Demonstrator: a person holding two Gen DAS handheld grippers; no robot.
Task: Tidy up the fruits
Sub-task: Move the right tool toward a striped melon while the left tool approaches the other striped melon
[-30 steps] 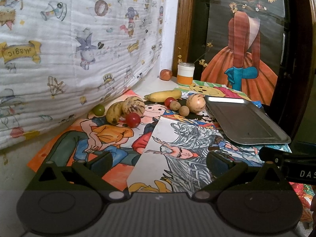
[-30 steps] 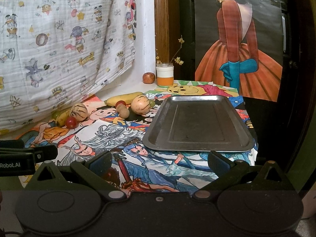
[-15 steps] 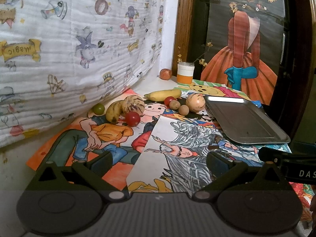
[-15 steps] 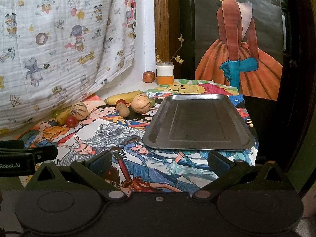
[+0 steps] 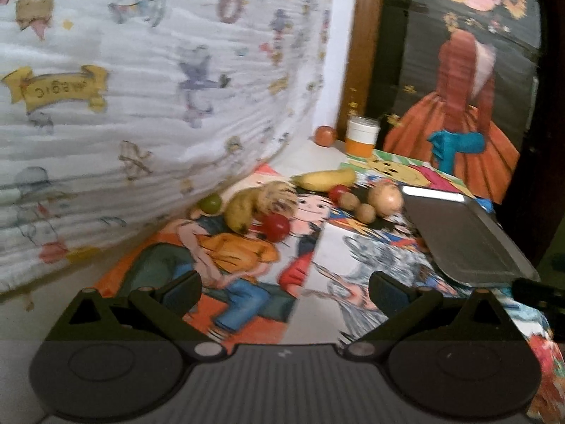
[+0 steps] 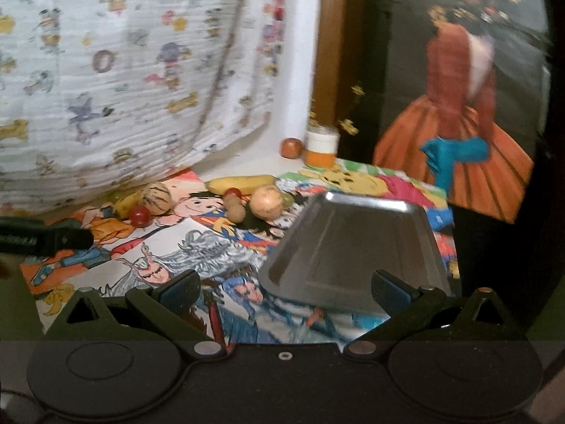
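Several fruits lie on a cartoon-printed table cover: a yellow banana (image 5: 323, 179), a spotted banana (image 5: 243, 208) beside a striped melon (image 5: 279, 196), a red tomato (image 5: 275, 226), a green fruit (image 5: 210, 203), a tan round fruit (image 5: 385, 199) and small brown fruits (image 5: 365, 212). An empty metal tray (image 5: 466, 236) lies to their right, also in the right wrist view (image 6: 353, 243). My left gripper (image 5: 284, 291) is open and empty, short of the fruits. My right gripper (image 6: 284, 289) is open and empty at the tray's near edge.
A white-and-orange jar (image 5: 362, 137) and a reddish apple (image 5: 325, 135) stand at the back by a wooden post. A printed white cloth (image 5: 141, 88) hangs along the left. A dark poster (image 5: 466, 70) stands behind. The left gripper's body (image 6: 42, 238) shows at the left of the right wrist view.
Both grippers have moved forward toward the table; the fruits and tray look closer and the views are blurred. The jaws stay open.
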